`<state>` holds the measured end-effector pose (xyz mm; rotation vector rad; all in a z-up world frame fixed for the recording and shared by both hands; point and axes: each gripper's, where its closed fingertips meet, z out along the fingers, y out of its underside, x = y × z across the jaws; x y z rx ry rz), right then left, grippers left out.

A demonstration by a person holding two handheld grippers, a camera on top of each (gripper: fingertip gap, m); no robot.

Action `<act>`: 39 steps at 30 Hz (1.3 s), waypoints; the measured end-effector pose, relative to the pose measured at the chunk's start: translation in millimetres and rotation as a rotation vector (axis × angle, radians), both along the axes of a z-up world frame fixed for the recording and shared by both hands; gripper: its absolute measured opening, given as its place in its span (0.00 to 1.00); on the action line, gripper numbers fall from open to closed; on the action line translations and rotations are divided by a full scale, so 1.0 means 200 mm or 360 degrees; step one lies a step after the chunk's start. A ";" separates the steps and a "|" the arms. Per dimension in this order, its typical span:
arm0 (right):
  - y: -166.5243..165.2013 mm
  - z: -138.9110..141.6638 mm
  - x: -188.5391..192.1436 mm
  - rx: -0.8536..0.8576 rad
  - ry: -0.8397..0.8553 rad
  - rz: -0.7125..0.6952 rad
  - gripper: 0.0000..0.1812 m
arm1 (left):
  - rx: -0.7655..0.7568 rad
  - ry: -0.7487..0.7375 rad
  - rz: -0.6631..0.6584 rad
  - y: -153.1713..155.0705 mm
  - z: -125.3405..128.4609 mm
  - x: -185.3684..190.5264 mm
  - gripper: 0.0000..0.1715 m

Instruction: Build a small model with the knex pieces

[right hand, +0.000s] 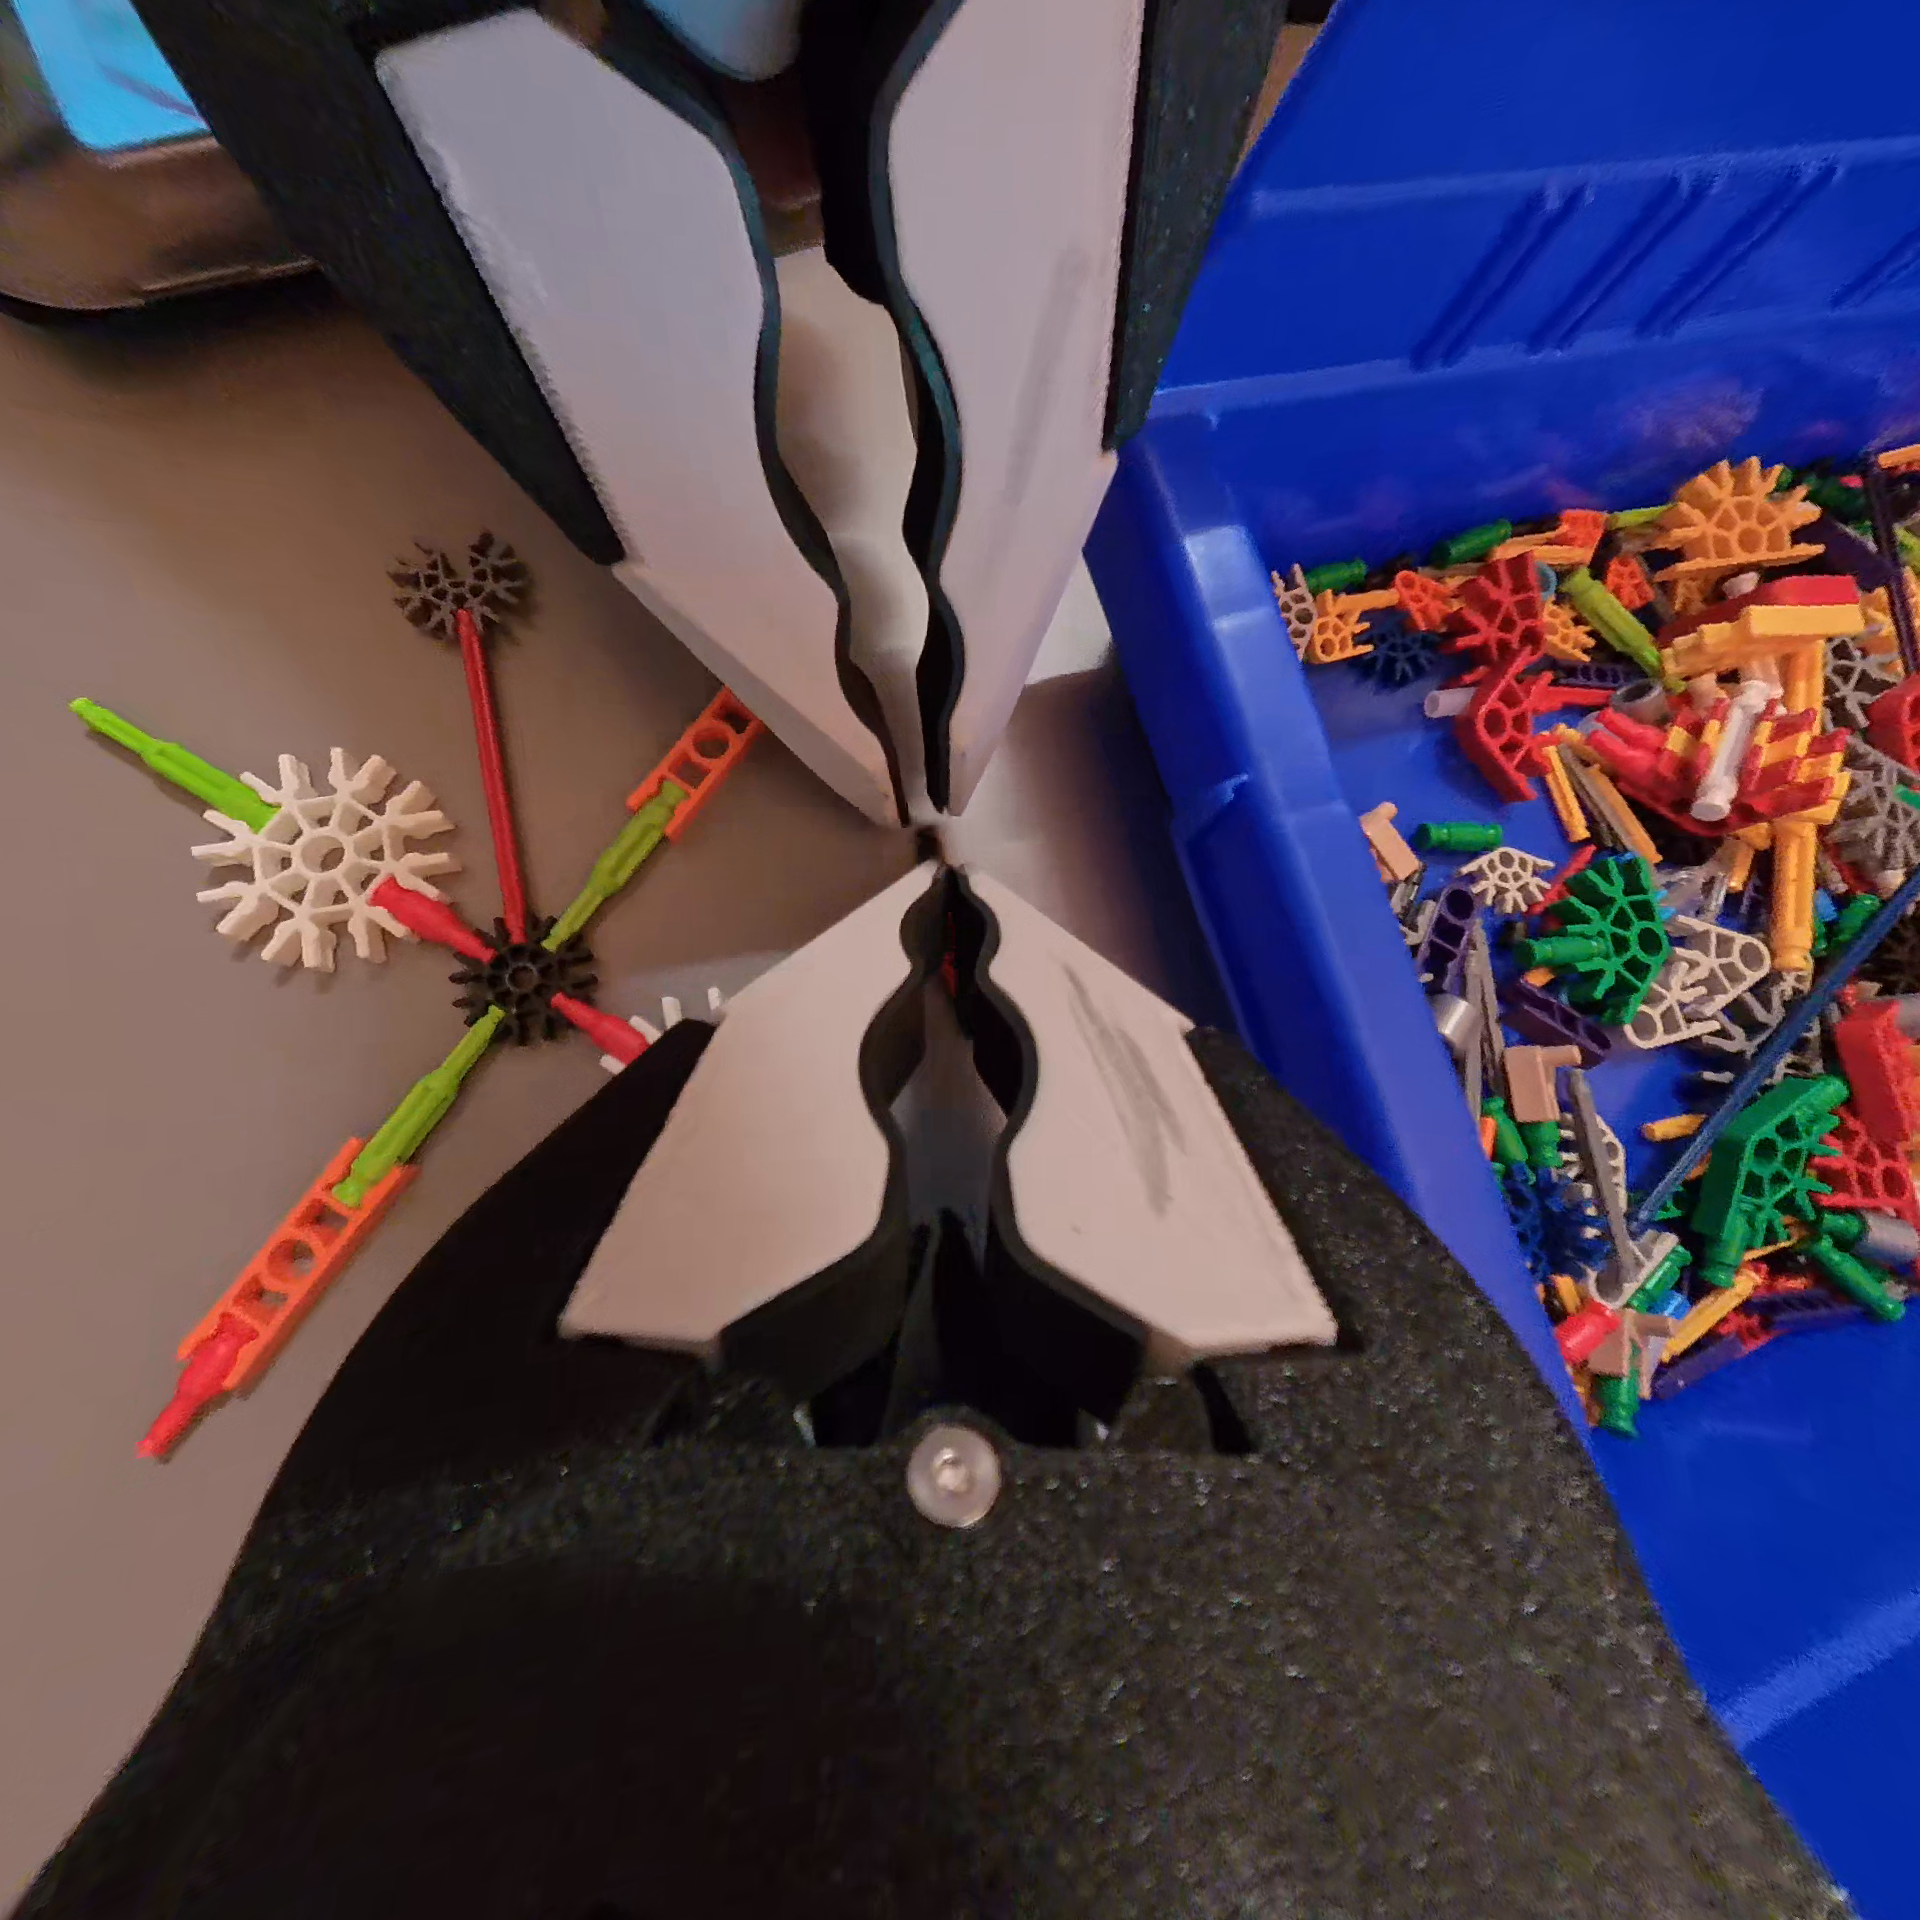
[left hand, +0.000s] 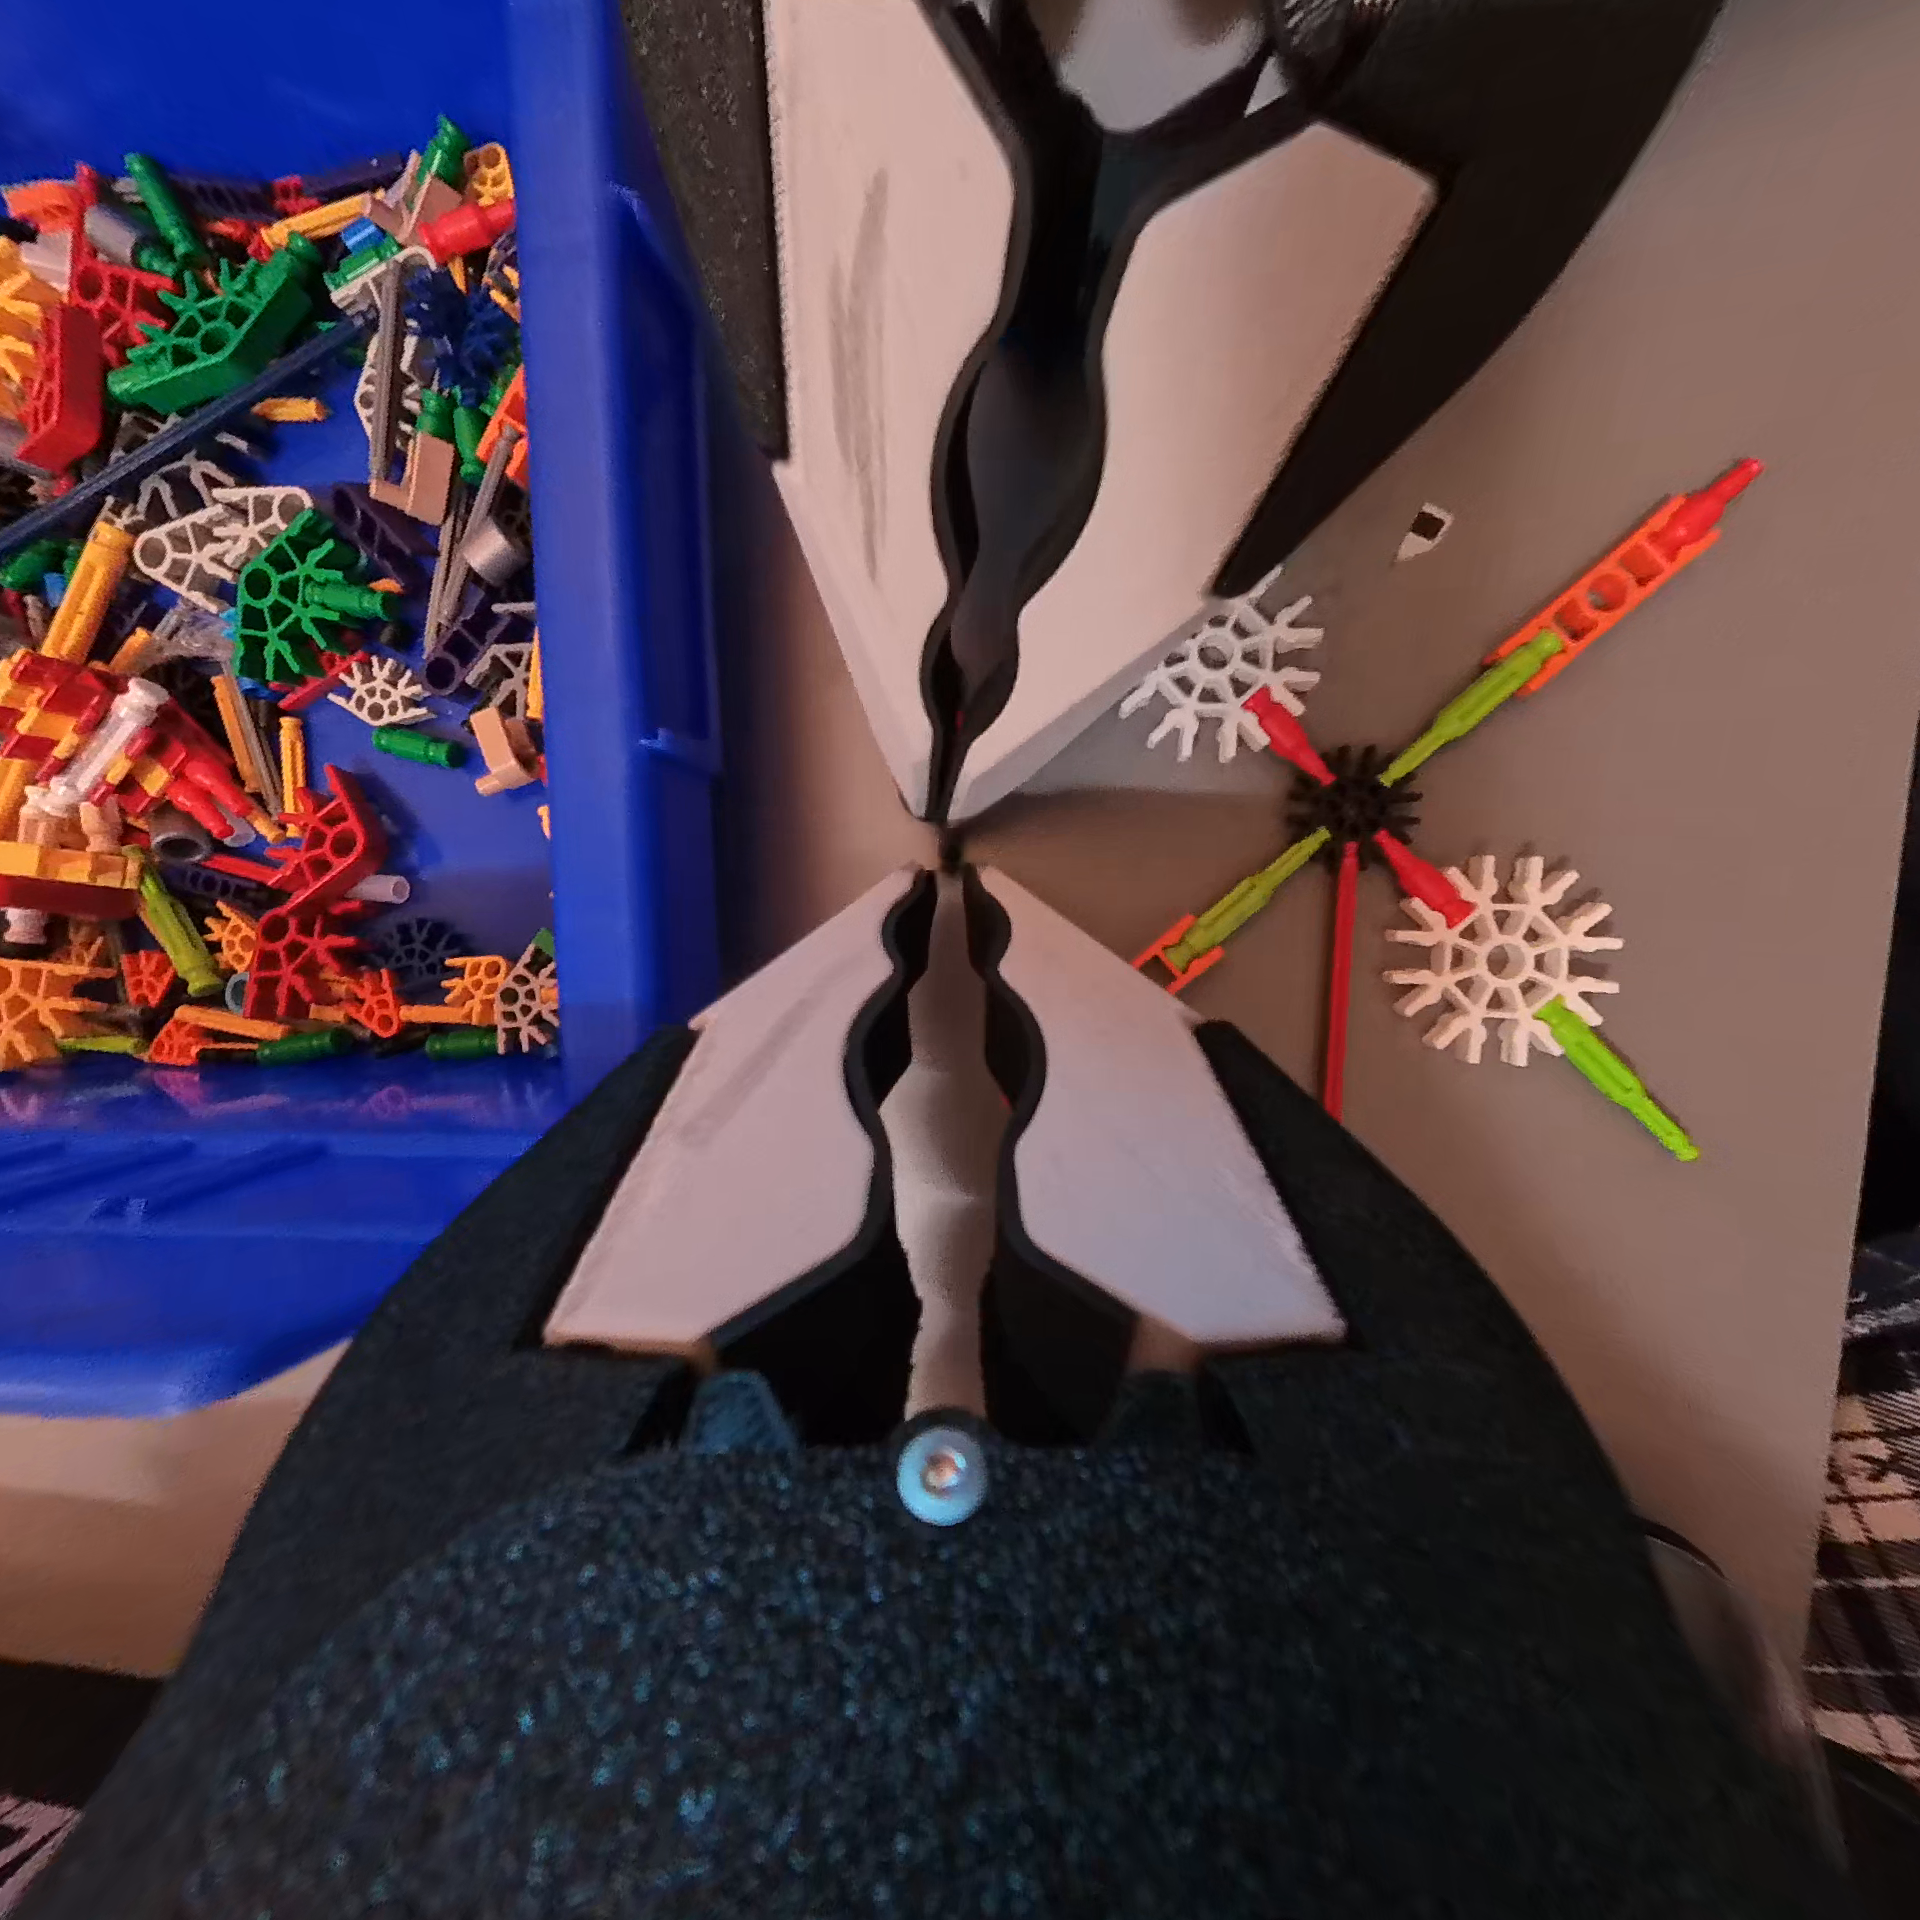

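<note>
My left gripper (left hand: 940, 878) and right gripper (right hand: 948, 883) meet tip to tip above a grey table (left hand: 1662, 935). The right jaws are shut on a thin red piece (right hand: 948, 961). The left jaws are almost closed, with a small dark bit at the tips and a red sliver inside; what they hold is unclear. Beside them a toy assembly lies flat. It has a black hub (left hand: 1351, 805), which also shows in the right wrist view (right hand: 523, 977). From it run green and red rods, white snowflake connectors (left hand: 1501, 961) (right hand: 322, 857) and orange connectors (left hand: 1600, 592).
A blue bin (left hand: 623, 520) (right hand: 1247, 779) full of mixed coloured building pieces stands close beside the grippers. A chequered cloth (left hand: 1870, 1507) lies past the table's edge. A dark object (right hand: 156, 260) sits at the far side of the table. My left and right fingertips are right by each other. From either gripper's tips it is about 7 centimetres to the black hub (left hand: 1351, 805). My right wrist view (right hand: 522, 976) looks at it from another angle.
</note>
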<state>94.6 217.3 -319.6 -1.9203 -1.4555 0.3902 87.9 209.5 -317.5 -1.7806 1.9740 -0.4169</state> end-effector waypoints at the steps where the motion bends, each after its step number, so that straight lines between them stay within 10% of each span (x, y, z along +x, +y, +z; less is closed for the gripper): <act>1: 0.00 0.00 0.00 0.0000 -0.0002 0.0002 0.00 | -0.0003 -0.0002 -0.0001 0.00 0.00 0.00 0.03; 33: 0.00 -0.01 0.00 -0.0259 -0.0093 -0.0040 0.00 | 0.0027 -0.0008 -0.0033 0.01 -0.04 0.02 0.00; 39: 0.01 0.20 0.06 -0.0124 0.0100 -0.0157 0.07 | 0.0057 -0.0145 0.0055 0.04 0.11 -0.02 0.01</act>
